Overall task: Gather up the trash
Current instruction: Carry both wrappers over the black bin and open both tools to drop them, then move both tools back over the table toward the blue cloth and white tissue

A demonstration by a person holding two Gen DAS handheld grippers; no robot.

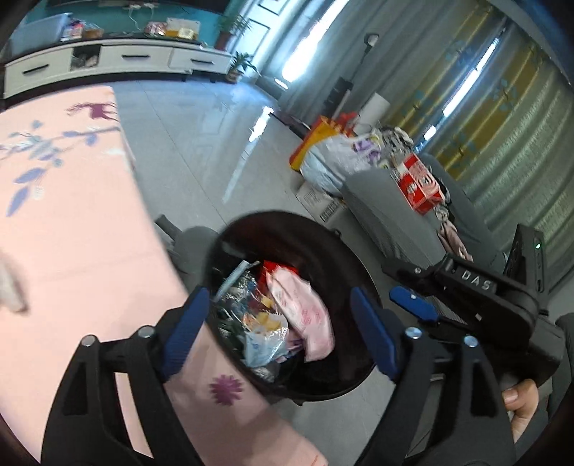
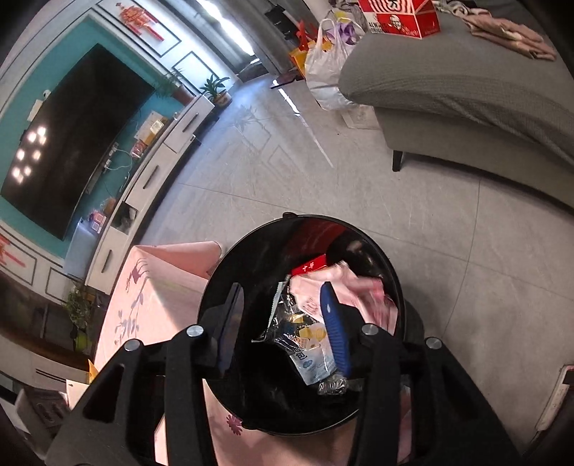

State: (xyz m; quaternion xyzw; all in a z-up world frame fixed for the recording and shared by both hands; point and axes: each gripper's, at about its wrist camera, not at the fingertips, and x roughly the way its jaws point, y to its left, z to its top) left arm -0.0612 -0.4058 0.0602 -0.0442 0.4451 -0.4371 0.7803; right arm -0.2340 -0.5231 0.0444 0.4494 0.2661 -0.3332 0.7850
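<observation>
A round black trash bin (image 1: 344,372) stands on the floor against the edge of a table with a pink flowered cloth (image 1: 71,251). Inside lie a pink wrapper (image 1: 305,312), a clear plastic bag (image 1: 265,344) and other crumpled packaging. My left gripper (image 1: 280,319) hangs open over the bin's mouth, with nothing between its blue pads. In the right wrist view the right gripper (image 2: 283,319) is also above the bin (image 2: 272,243), jaws apart and gripping nothing. The pink wrapper (image 2: 358,290) looks blurred just beyond its right finger (image 2: 335,322). A white-and-blue packet (image 2: 312,358) lies below.
A grey sofa (image 2: 466,71) to the right carries a red box (image 2: 398,18) and folded cloth. A white plastic bag (image 2: 326,71) leans at its end. A white TV cabinet (image 1: 107,61) and a TV (image 2: 79,136) line the far wall. Grey tiled floor (image 2: 287,161) lies between.
</observation>
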